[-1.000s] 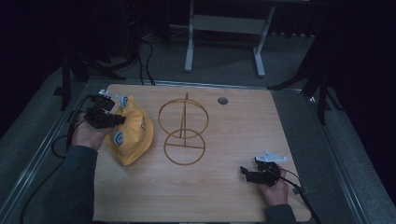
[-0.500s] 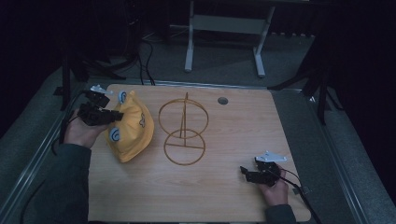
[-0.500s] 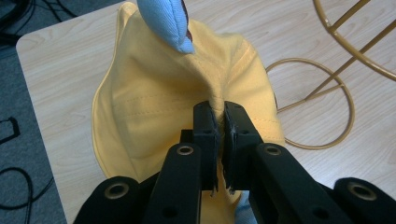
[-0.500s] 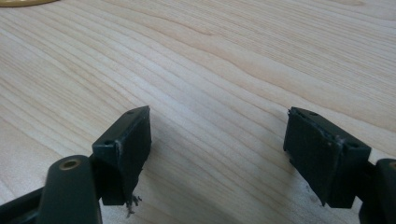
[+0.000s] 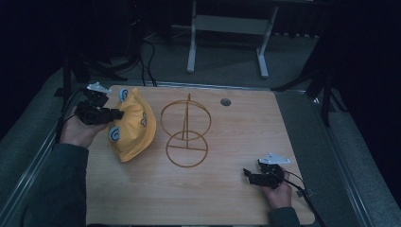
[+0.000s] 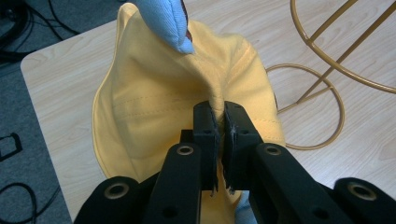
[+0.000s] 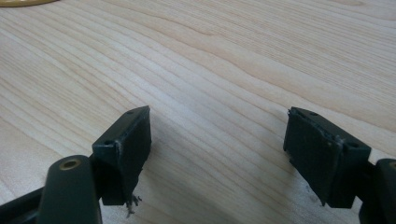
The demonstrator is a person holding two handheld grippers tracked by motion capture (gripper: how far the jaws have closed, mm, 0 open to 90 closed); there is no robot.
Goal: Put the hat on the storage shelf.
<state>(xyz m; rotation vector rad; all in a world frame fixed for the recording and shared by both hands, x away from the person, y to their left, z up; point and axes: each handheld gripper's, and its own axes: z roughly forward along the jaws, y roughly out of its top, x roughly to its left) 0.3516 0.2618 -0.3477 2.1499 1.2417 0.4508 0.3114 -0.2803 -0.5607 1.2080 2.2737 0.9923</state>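
Note:
A yellow cloth hat (image 5: 132,127) with light-blue ear pieces lies at the left of the wooden table (image 5: 236,127), partly lifted. My left gripper (image 5: 116,114) is shut on a pinched fold of the hat (image 6: 187,107); the fabric rises in a ridge between the pads (image 6: 205,126). A blue ear piece (image 6: 168,21) stands up above the fold. A gold wire stand (image 5: 186,130) with two rings sits in the middle of the table, right of the hat. My right gripper (image 5: 249,175) rests near the front right, open, with bare wood between its pads (image 7: 128,140).
A small round grommet (image 5: 225,101) sits at the table's far edge. A metal frame's legs (image 5: 227,42) and cables (image 5: 142,52) lie on the floor behind. The table's left corner (image 6: 32,65) is close to the hat.
My left gripper has risen a little with the hat's fold in it, lifting that side of the hat off the table. The right gripper has stayed where it was.

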